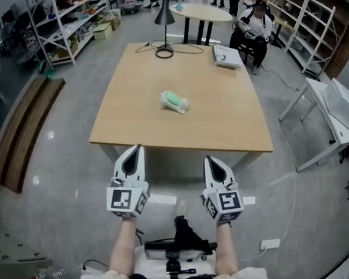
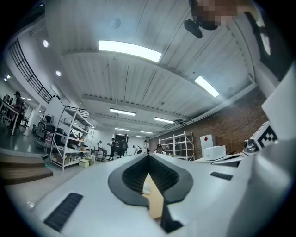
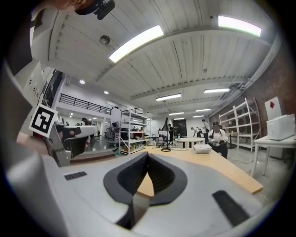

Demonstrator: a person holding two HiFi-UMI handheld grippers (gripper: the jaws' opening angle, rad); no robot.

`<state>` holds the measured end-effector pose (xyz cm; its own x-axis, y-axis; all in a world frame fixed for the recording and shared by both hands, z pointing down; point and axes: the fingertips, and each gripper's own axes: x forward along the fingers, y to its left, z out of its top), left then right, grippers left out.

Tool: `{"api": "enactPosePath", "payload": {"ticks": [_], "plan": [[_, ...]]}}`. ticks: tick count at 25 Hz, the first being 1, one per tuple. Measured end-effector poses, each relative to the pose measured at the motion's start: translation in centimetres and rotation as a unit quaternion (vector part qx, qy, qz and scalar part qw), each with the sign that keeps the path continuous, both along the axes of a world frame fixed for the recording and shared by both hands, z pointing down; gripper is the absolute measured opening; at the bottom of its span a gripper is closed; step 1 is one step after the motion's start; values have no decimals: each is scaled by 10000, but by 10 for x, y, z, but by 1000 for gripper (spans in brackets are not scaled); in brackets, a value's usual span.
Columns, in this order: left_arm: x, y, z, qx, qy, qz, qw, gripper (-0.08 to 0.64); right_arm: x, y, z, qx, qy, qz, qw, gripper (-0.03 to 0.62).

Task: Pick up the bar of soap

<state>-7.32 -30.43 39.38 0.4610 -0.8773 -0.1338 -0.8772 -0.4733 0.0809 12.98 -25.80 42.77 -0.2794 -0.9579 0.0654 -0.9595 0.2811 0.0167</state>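
Note:
The bar of soap [image 1: 175, 102], pale green in a whitish wrap, lies near the middle of the wooden table [image 1: 224, 122]. Both grippers hang side by side in front of the table's near edge, well short of the soap. The left gripper [image 1: 138, 148] has its jaws together with nothing in them, and so does the right gripper [image 1: 210, 160]. In the left gripper view the closed jaws [image 2: 148, 156] point at the tabletop, and a small white patch of the soap [image 2: 146, 187] shows through the gap below the tips. The right gripper view shows its jaws [image 3: 148, 155] closed over the table edge.
A black desk lamp [image 1: 165, 16] with a coiled cable [image 1: 164, 52] and a white stack [image 1: 227, 56] stand at the table's far edge. A seated person [image 1: 255, 26] and a round table [image 1: 201, 12] are beyond. Shelving [image 1: 64, 17] stands left, a white table [image 1: 334, 116] right.

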Motion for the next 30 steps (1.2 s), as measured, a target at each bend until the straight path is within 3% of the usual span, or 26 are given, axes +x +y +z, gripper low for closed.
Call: {"api": "enactPosePath", "payload": {"ticks": [4, 10, 16, 20, 25, 27, 29, 30], "plan": [[28, -85, 17, -231, -107, -162, 9995, 5, 16, -97, -8, -27, -12, -300, 9995, 3], [46, -200, 13, -130, -85, -352, 9993, 5, 30, -220, -6, -95, 52, -720, 9973, 3], [53, -288, 21, -214, -47, -273, 9994, 5, 23, -307, -2, -230, 300, -926, 9950, 3], [60, -337, 30, -245, -273, -71, 9993, 5, 13, -354, 9, -405, 359, -1128, 9921, 3], [63, -380, 55, -489, -357, 112, 9981, 5, -7, -394, 40, -759, 734, -1601, 9814, 13], [63, -395, 63, -580, -368, 64, 9976, 5, -17, -408, 60, -1121, 716, -2045, 9698, 74], [62, -405, 70, -684, -373, -4, 9970, 5, -28, -418, 85, -1566, 691, -2545, 9518, 240], [62, -409, 73, -756, -379, -42, 9964, 5, -32, -423, 97, -1731, 795, -2736, 9428, 259]]}}
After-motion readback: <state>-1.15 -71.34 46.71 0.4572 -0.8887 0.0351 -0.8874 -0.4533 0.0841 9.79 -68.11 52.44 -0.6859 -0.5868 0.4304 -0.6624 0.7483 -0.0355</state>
